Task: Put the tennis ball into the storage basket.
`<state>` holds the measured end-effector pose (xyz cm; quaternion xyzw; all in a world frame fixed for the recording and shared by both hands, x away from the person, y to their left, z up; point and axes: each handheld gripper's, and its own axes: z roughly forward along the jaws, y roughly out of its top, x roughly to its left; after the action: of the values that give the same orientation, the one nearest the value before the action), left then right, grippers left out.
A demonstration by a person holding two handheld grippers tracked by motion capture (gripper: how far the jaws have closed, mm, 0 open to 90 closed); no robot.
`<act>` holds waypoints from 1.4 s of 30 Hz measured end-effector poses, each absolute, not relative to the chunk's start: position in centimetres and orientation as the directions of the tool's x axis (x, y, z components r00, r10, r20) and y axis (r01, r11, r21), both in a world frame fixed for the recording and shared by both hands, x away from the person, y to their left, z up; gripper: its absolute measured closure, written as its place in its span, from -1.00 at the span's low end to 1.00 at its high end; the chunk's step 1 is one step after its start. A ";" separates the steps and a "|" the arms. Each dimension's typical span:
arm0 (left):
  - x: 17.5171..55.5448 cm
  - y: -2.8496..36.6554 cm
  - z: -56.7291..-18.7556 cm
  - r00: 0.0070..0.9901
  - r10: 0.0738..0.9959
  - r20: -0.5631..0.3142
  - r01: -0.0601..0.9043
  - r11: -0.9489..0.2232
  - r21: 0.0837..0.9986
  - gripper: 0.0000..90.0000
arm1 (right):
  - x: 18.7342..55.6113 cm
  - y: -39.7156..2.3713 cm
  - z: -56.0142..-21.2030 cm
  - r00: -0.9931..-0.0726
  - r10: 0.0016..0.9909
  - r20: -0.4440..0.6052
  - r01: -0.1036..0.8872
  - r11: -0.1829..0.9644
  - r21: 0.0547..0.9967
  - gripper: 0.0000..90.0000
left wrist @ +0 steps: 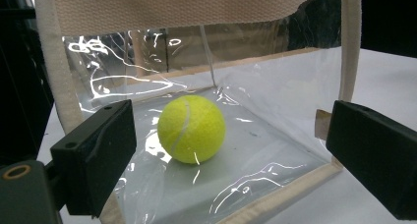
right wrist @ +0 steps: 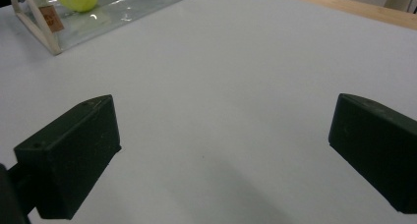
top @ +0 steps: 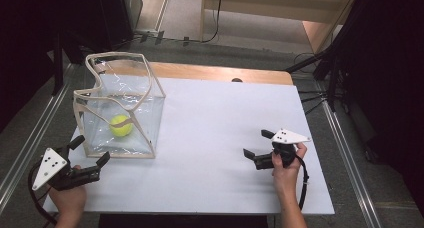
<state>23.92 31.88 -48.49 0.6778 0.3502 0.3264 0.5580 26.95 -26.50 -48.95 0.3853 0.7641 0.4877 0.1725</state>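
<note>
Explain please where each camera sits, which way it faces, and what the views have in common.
High view: above the person's side, looking forward and down on the table; both hands, left claw and right claw show.
Left gripper view: on the left claw, open, facing the clear bag with the tennis ball.
Right gripper view: on the right claw, open, looking across the table toward the bag's corner.
Shared: bag and ball appear in all three.

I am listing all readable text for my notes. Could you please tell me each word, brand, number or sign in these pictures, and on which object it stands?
No text can be read.
Small brown tag on the clear plastic bag with beige fabric trim: print, if any, too blurred to read.
Yellow-green tennis ball: shows a white seam, no readable brand.
</note>
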 end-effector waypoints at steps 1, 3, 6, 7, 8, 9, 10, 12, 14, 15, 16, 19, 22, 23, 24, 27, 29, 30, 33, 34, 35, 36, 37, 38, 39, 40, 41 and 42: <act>23.9 31.9 -48.5 0.542 0.839 0.052 0.111 -0.132 0.985 -0.88 | 26.8 -26.8 -49.1 -0.640 0.761 0.107 0.417 0.227 0.880 -1.00; 23.9 31.9 -48.5 0.541 0.839 0.050 0.111 -0.130 0.985 -0.88 | 26.5 -27.4 -49.3 -0.628 0.770 0.115 0.421 0.212 0.882 -1.00; 23.9 31.9 -48.5 0.542 0.839 0.052 0.111 -0.132 0.985 -0.88 | 25.9 -28.3 -49.6 -0.606 0.786 0.121 0.429 0.195 0.882 -1.00; 23.9 31.8 -48.5 0.542 0.839 0.052 0.111 -0.133 0.985 -0.88 | 25.8 -28.6 -49.7 -0.604 0.787 0.125 0.431 0.191 0.882 -1.00; 23.9 31.9 -48.5 0.543 0.838 0.052 0.110 -0.133 0.985 -0.88 | 25.6 -28.9 -49.8 -0.598 0.793 0.122 0.429 0.188 0.883 -1.00; 23.9 31.9 -48.5 0.542 0.839 0.050 0.111 -0.130 0.985 -0.88 | 25.5 -29.1 -49.9 -0.593 0.796 0.121 0.431 0.186 0.883 -1.00; 23.9 31.9 -48.5 0.541 0.839 0.051 0.110 -0.131 0.985 -0.88 | 25.2 -29.4 -49.9 -0.587 0.800 0.124 0.434 0.181 0.883 -1.00; 23.9 31.9 -48.5 0.540 0.840 0.051 0.109 -0.130 0.986 -0.88 | 24.9 -29.9 -50.0 -0.578 0.807 0.126 0.434 0.172 0.884 -1.00; 23.9 31.9 -48.5 0.542 0.839 0.051 0.111 -0.131 0.985 -0.88 | 24.6 -30.4 -50.1 -0.570 0.809 0.143 0.435 0.150 0.888 -1.00; 23.9 31.9 -48.5 0.543 0.838 0.053 0.110 -0.134 0.985 -0.88 | 24.5 -30.6 -50.1 -0.565 0.812 0.146 0.436 0.143 0.888 -1.00; 23.9 31.8 -48.5 0.541 0.839 0.056 0.110 -0.137 0.984 -0.88 | 24.3 -30.9 -50.3 -0.556 0.817 0.151 0.439 0.135 0.888 -1.00; 24.0 32.0 -48.5 0.539 0.841 0.050 0.111 -0.130 0.985 -0.88 | 23.8 -31.7 -50.7 -0.526 0.836 0.158 0.456 0.119 0.882 -1.00; 24.1 32.0 -48.5 0.539 0.841 0.043 0.110 -0.121 0.987 -0.88 | 22.9 -32.8 -51.2 -0.486 0.856 0.175 0.461 0.081 0.883 -1.00; 24.1 32.0 -48.5 0.538 0.842 0.044 0.114 -0.124 0.986 -0.88 | 22.6 -33.4 -51.3 -0.470 0.863 0.185 0.460 0.061 0.886 -1.00; 24.1 32.0 -48.5 0.540 0.840 0.044 0.115 -0.126 0.985 -0.88 | 22.4 -33.8 -51.4 -0.452 0.870 0.194 0.457 0.040 0.888 -1.00; 24.0 32.0 -48.5 0.542 0.839 0.043 0.114 -0.125 0.986 -0.88 | 21.9 -34.7 -51.4 -0.423 0.884 0.198 0.454 0.018 0.891 -1.00; 24.0 32.1 -48.5 0.543 0.839 0.040 0.115 -0.121 0.986 -0.88 | 21.6 -35.1 -51.4 -0.408 0.893 0.187 0.456 0.022 0.890 -1.00; 24.0 32.1 -48.5 0.543 0.838 0.040 0.114 -0.121 0.986 -0.88 | 21.4 -35.3 -51.4 -0.404 0.896 0.184 0.452 0.021 0.892 -1.00; 23.9 32.1 -48.5 0.544 0.838 0.043 0.105 -0.119 0.987 -0.88 | 20.9 -35.8 -51.3 -0.383 0.905 0.186 0.437 0.000 0.900 -1.00; 23.9 32.1 -48.5 0.542 0.839 0.044 0.106 -0.120 0.987 -0.88 | 20.7 -36.1 -51.3 -0.375 0.907 0.192 0.431 -0.013 0.902 -1.00; 23.9 32.1 -48.5 0.539 0.841 0.045 0.107 -0.121 0.987 -0.88 | 20.5 -36.2 -51.4 -0.367 0.909 0.199 0.430 -0.024 0.902 -1.00; 24.0 32.1 -48.5 0.538 0.841 0.045 0.107 -0.121 0.987 -0.88 | 20.4 -36.3 -51.4 -0.367 0.909 0.200 0.430 -0.024 0.902 -1.00; 24.0 32.0 -48.5 0.539 0.841 0.043 0.107 -0.119 0.987 -0.88 | 20.3 -36.5 -51.4 -0.366 0.909 0.198 0.427 -0.025 0.904 -1.00; 24.0 32.0 -48.5 0.540 0.840 0.046 0.109 -0.124 0.986 -0.88 | 20.2 -36.6 -51.4 -0.364 0.908 0.207 0.428 -0.034 0.903 -1.00; 24.0 32.0 -48.5 0.539 0.841 0.046 0.111 -0.125 0.986 -0.88 | 20.2 -36.7 -51.4 -0.366 0.908 0.203 0.422 -0.032 0.906 -1.00; 24.0 32.0 -48.5 0.541 0.840 0.047 0.110 -0.126 0.986 -0.88 | 20.2 -36.8 -51.4 -0.371 0.907 0.200 0.419 -0.029 0.907 -1.00; 24.0 32.0 -48.5 0.542 0.839 0.045 0.109 -0.123 0.986 -0.88 | 20.2 -36.8 -51.4 -0.367 0.909 0.199 0.422 -0.028 0.906 -1.00; 24.0 32.0 -48.5 0.540 0.840 0.042 0.111 -0.121 0.986 -0.88 | 20.2 -36.8 -51.5 -0.370 0.908 0.195 0.421 -0.023 0.907 -1.00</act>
<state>23.98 32.05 -48.48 0.6747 0.3526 0.3248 0.5613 20.22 -36.78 -51.51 0.5066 0.6560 0.5048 0.2414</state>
